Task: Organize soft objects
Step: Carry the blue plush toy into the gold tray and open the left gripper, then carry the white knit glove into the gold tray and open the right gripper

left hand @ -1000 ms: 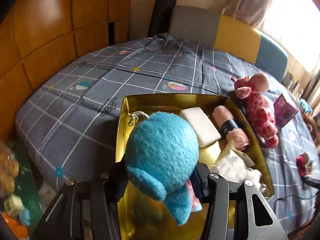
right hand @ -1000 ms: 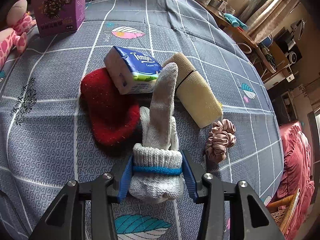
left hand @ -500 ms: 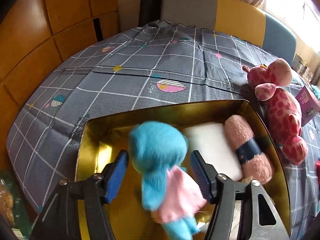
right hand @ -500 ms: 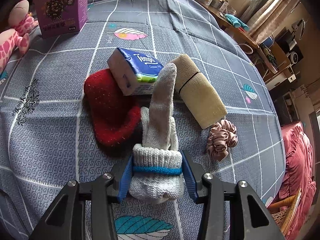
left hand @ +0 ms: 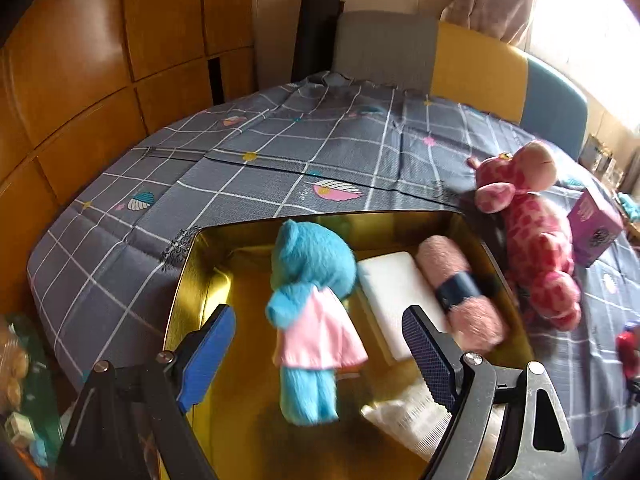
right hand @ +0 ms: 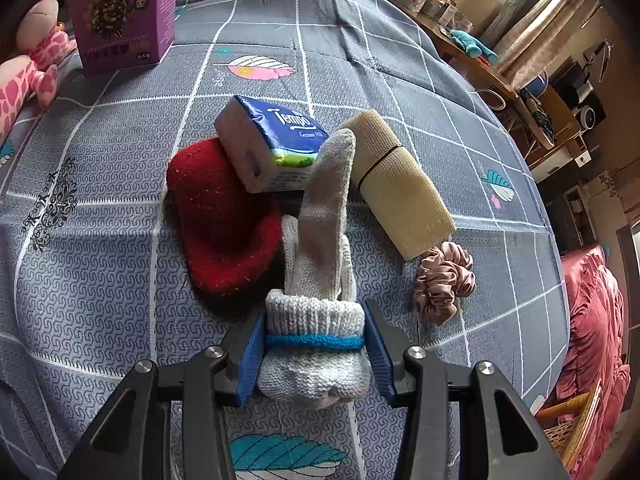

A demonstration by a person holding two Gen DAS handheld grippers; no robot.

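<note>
While the left tongs spread, the right tongs stay out of nothing: they clench a white knit glove.

Opening over the gold tin, the left pads clear the blue plush bear, which sits inside beside a white pad and pink roll. Around the gripped glove on the bedspread lie a red knit piece, tissue pack, tan roll and pink scrunchie.
</note>
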